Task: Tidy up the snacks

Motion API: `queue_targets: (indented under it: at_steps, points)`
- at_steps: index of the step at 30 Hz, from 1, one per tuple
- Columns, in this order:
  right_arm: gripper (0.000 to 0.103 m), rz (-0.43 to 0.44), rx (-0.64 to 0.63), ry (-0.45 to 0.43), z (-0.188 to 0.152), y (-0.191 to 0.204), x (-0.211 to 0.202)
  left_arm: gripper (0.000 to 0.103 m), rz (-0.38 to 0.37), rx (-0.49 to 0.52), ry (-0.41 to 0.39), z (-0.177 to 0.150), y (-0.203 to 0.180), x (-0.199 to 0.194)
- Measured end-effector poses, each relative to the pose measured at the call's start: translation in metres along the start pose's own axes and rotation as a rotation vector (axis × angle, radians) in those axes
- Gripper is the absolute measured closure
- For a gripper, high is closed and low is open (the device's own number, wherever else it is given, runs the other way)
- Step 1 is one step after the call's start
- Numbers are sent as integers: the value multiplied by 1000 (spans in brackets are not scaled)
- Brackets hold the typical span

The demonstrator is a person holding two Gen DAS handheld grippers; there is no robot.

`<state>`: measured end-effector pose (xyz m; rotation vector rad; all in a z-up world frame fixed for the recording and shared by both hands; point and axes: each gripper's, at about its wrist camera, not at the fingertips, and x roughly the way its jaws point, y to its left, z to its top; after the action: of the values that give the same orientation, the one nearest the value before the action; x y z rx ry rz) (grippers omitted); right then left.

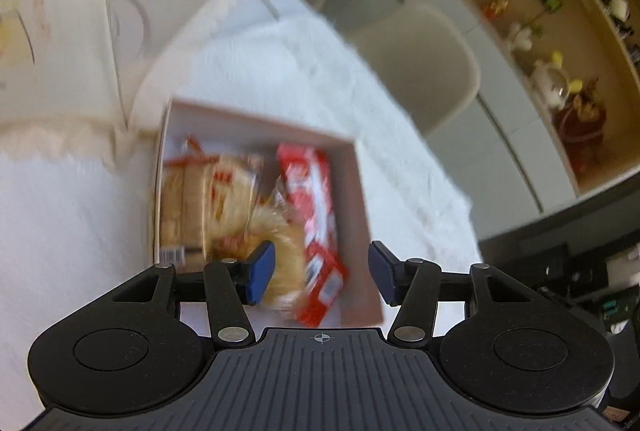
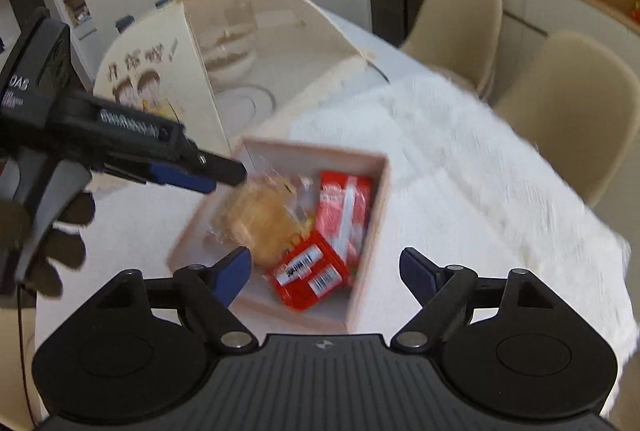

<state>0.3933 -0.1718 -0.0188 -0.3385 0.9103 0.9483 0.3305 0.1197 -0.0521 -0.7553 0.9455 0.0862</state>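
Both grippers, left (image 1: pixel 322 273) and right (image 2: pixel 325 273), hang wide and empty above the box (image 2: pixel 376 207), where the snacks (image 2: pixel 308 231) already lie. I judge no snack remains outside, so lift away slowly without touching the box.

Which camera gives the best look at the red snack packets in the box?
The right wrist view: the red snack packets lie unobstructed inside the pink box, with barcode labels visible. In the left wrist view the packets are more motion-blurred and sit partly behind the left gripper.
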Motion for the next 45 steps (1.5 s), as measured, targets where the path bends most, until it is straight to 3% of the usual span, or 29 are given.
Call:
queue_targets:
  at_steps: [2,6,8,11,14,19,22,23,26,30,36,40,43,45]
  points:
    - [21,-48,-35,13,-14,4,-2,46,18,-2,-16,-4,3,-2]
    - [21,-80,-102,-2,-42,17,-16,46,-37,-10,-87,-43,5,-44]
    - [21,-44,-131,8,-60,25,-26,46,29,42,-45,-77,1,-61]
    - [21,43,-179,90,-89,37,-32,46,119,48,59,-130,8,-68]
    - [21,133,-246,195,-118,61,-27,46,159,-31,113,-179,28,-71]
    - [21,294,-394,367,-173,114,-13,46,186,-156,138,-238,57,-75]
    - [28,270,-525,402,-194,137,-6,46,168,-204,128,-258,66,-87]
    - [38,235,-564,387,-196,140,-4,46,163,-213,116,-263,67,-92]
    - [41,138,-487,340,-173,124,5,46,178,-215,67,-273,66,-109]
    - [41,-4,-339,279,-143,96,14,46,264,-211,28,-292,67,-136]
    - [35,56,-230,263,-141,91,7,46,333,-331,74,-342,94,-149]
    - [33,63,-227,264,-156,97,9,46,267,-395,125,-362,101,-123]
    - [33,80,-206,260,-159,104,5,36,245,-356,116,-359,84,-106]
    - [33,82,-210,243,-161,106,-5,54,182,-352,103,-346,76,-95]
